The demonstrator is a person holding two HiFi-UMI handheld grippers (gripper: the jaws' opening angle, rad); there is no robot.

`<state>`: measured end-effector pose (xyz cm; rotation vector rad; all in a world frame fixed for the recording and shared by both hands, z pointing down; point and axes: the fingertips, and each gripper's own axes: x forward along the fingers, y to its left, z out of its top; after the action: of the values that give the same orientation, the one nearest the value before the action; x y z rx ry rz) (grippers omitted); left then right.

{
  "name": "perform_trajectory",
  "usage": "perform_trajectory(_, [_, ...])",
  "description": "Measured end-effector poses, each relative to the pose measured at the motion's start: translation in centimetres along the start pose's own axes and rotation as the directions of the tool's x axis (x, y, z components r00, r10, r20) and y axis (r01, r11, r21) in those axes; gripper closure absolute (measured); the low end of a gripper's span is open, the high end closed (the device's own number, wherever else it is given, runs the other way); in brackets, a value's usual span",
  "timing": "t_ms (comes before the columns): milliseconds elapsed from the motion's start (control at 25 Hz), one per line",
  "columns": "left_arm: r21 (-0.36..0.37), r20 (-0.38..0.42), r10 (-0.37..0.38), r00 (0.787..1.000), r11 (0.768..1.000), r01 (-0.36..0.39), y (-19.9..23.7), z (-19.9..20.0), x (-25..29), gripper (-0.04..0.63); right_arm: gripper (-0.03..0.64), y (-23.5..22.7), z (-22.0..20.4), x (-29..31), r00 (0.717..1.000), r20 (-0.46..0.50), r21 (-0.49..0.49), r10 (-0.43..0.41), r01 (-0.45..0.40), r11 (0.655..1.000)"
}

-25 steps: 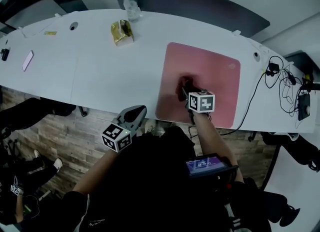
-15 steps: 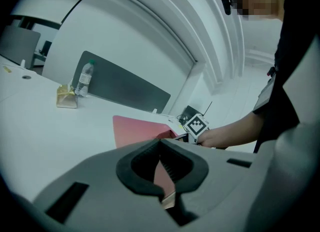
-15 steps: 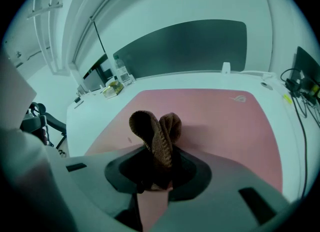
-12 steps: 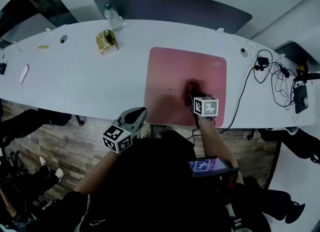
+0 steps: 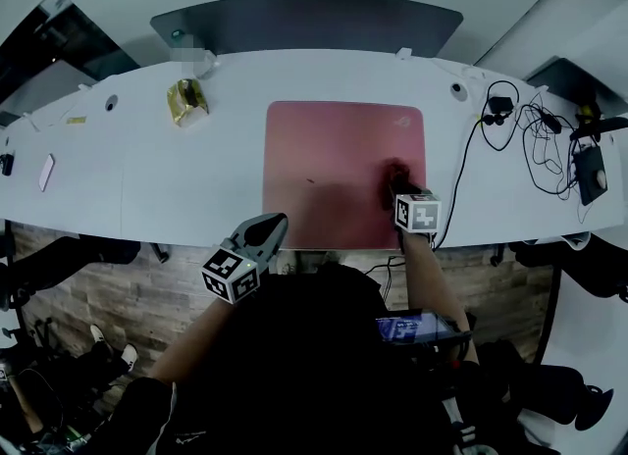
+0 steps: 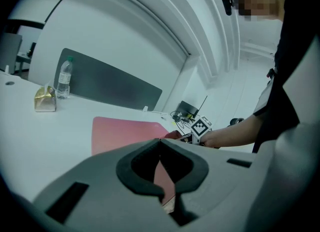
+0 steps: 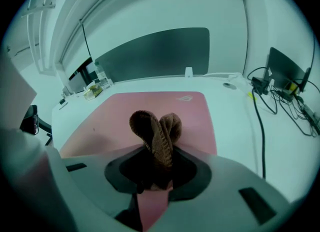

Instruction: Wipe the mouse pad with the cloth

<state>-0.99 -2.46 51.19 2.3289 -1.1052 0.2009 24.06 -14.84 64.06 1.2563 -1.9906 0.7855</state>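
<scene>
Left claw hangs just off the bench's near edge, pressed together on nothing, while the pink mouse pad lies flat mid-bench. Right claw pinches the bunched brown cloth down on the pad's right side — wiping looks under way. The next stroke calls for steady downward pressure, sweeping toward the pad's left edge.

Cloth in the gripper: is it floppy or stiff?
Probably floppy: the cloth folds into soft loops beyond the right gripper. Its knitted ribs would likely grip, not slip on, the mouse pad.
</scene>
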Motion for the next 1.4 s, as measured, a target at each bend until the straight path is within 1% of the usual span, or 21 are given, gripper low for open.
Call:
perform_trajectory(280, [0.03,-0.007,-0.019,1.0,0.999,0.019,-1.9,0.7,3.3,0.586,0.497,-6.2,-1.1,-1.8,0.998,0.014,0.062,-0.056,0.055,0.997])
perform_trajectory(400, [0.047,0.0,-0.032,0.999,0.998,0.032,-2.8,1.2,4.8,0.587,0.497,-8.1,-1.1,-2.3,0.998,0.029,0.081,-0.064,0.061,0.995])
perform_trajectory(520, [0.052,-0.011,-0.043,0.999,0.998,0.043,-3.6,0.7,5.8,0.586,0.497,-9.8,-1.4,-2.7,0.996,0.043,0.117,-0.083,0.078,0.99])
perform_trajectory(640, [0.056,-0.023,-0.041,0.999,0.998,0.042,-4.0,0.4,6.4,0.586,0.497,-11.4,-2.1,-3.3,0.993,0.033,0.135,-0.116,0.111,0.985])
perform_trajectory(800, [0.062,-0.017,-0.035,0.999,0.997,0.036,-4.4,0.8,7.1,0.587,0.497,-13.2,-2.9,-4.4,0.989,0.024,0.123,-0.144,0.14,0.983])
perform_trajectory(960, [0.055,-0.029,-0.014,0.999,0.998,0.015,-4.4,0.6,7.2,0.586,0.497,-14.3,-1.8,-5.2,0.986,0.071,0.141,-0.151,0.14,0.98])
perform_trajectory(1040, [0.057,-0.03,-0.007,1.0,0.998,0.009,-4.4,0.5,7.4,0.586,0.497,-14.9,-0.6,-5.2,0.983,0.1,0.122,-0.155,0.143,0.982])
perform_trajectory(1120, [0.067,-0.022,0.0,1.0,0.998,0.002,-4.6,0.8,7.4,0.588,0.497,-15.5,0.5,-4.9,0.981,0.107,0.078,-0.161,0.154,0.985])
perform_trajectory(1280, [0.091,0.022,0.049,0.999,0.995,-0.051,-4.3,2.0,6.7,0.586,0.498,-16.1,2.0,-3.3,0.978,0.089,-0.025,-0.19,0.193,0.981])
perform_trajectory(1400, [0.073,0.048,0.087,0.995,0.993,-0.09,-3.9,2.1,6.0,0.586,0.497,-15.2,2.2,-1.9,0.98,0.064,-0.085,-0.186,0.192,0.978])
